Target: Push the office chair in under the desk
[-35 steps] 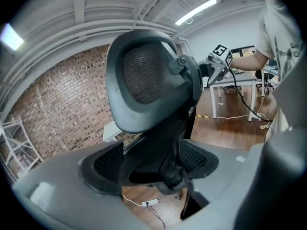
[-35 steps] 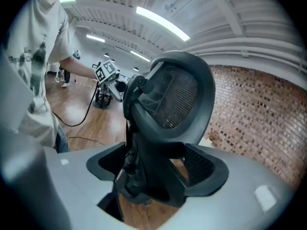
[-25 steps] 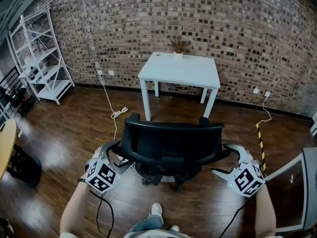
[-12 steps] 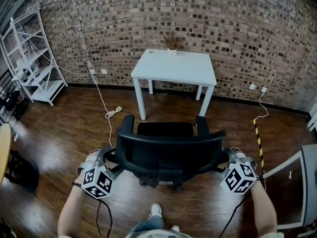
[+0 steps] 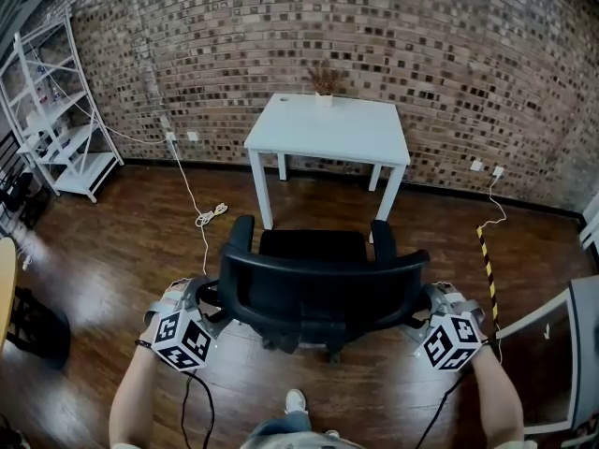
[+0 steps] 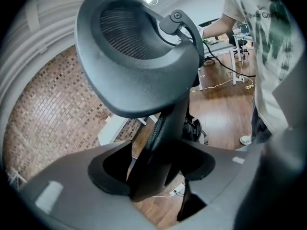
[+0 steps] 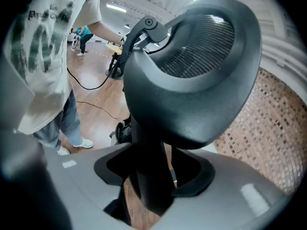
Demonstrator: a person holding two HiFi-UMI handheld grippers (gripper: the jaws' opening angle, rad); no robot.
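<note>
A black office chair stands on the wood floor facing the white desk, its seat just short of the desk's front legs. My left gripper is at the left edge of the backrest and my right gripper is at the right edge. In the left gripper view the backrest towers ahead, and its edge runs down between my left gripper's closing jaws. The right gripper view shows the backrest the same way, its edge between my right gripper's closing jaws. A slim gap shows beside the edge in both.
A small potted plant sits at the desk's back edge against the brick wall. A white shelf unit stands far left, and a cable lies on the floor left of the desk. A grey cabinet is at right. My shoe is behind the chair.
The chair has rolled forward toward the desk. Both grippers have come in from beside the backrest onto its side edges, their jaws narrowing.
</note>
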